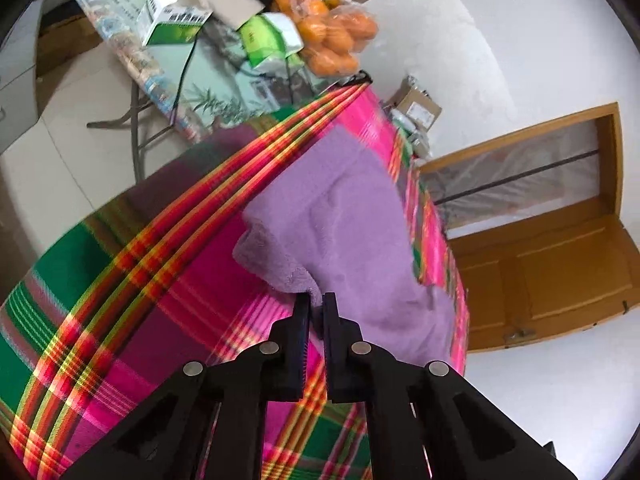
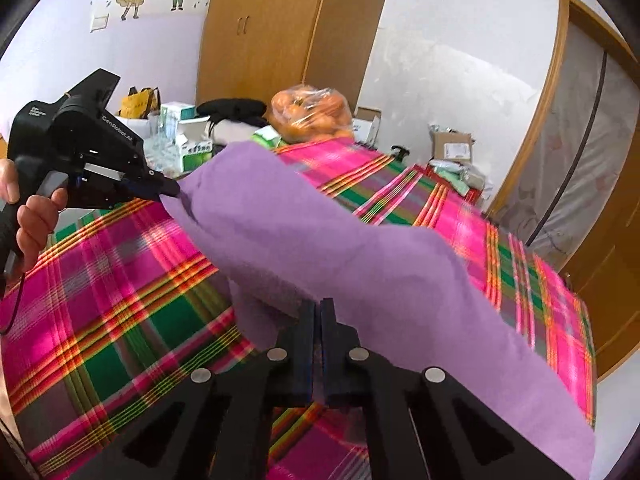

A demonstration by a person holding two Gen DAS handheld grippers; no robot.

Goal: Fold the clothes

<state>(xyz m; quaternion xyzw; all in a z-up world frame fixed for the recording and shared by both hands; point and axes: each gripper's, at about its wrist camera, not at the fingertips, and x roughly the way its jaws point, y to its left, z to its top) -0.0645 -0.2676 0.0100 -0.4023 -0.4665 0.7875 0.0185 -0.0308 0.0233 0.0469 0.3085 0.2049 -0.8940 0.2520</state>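
Note:
A purple fleece cloth (image 1: 344, 216) is held up over a bed spread with a pink, green and red plaid sheet (image 1: 168, 280). My left gripper (image 1: 316, 300) is shut on one edge of the cloth. In the right wrist view the cloth (image 2: 328, 248) stretches in the air between both tools: my right gripper (image 2: 318, 306) is shut on its near edge, and the left gripper (image 2: 172, 192), held by a hand (image 2: 32, 220), pinches the far corner. The cloth's right end hangs down over the plaid sheet (image 2: 120, 280).
A cluttered folding table (image 1: 208, 92) stands past the bed with boxes (image 1: 172, 12) and a bag of oranges (image 1: 332, 28). A wooden wardrobe (image 2: 272, 28) and a wooden door (image 2: 592, 120) stand along the walls. Cardboard boxes (image 2: 452, 144) sit by the bed's far corner.

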